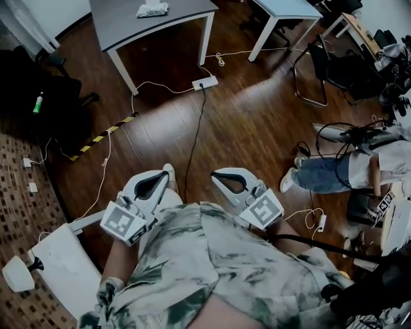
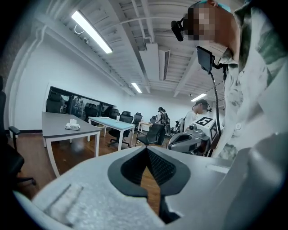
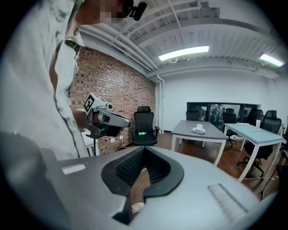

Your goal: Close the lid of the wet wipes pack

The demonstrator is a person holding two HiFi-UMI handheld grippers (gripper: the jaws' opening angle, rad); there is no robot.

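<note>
Both the left hand-held gripper (image 1: 156, 182) and the right hand-held gripper (image 1: 229, 180) sit tucked close against the person's patterned shirt (image 1: 212, 257), side by side, tips pointing out over the wooden floor (image 1: 257, 122). This looks like a resting carry rather than a reach. Each has its jaws drawn together with nothing between them; only floor shows through the slit behind the tips. Below and just ahead of them a cable (image 1: 198, 128) runs to a power strip (image 1: 205, 83). Well ahead, far beyond reach, stands a grey worktop (image 1: 122, 22) with the wet wipes pack (image 1: 152, 9) lying on it. Whether the pack is open cannot be told from here. The task seems not yet begun, since the person would first need to walk over.
</note>
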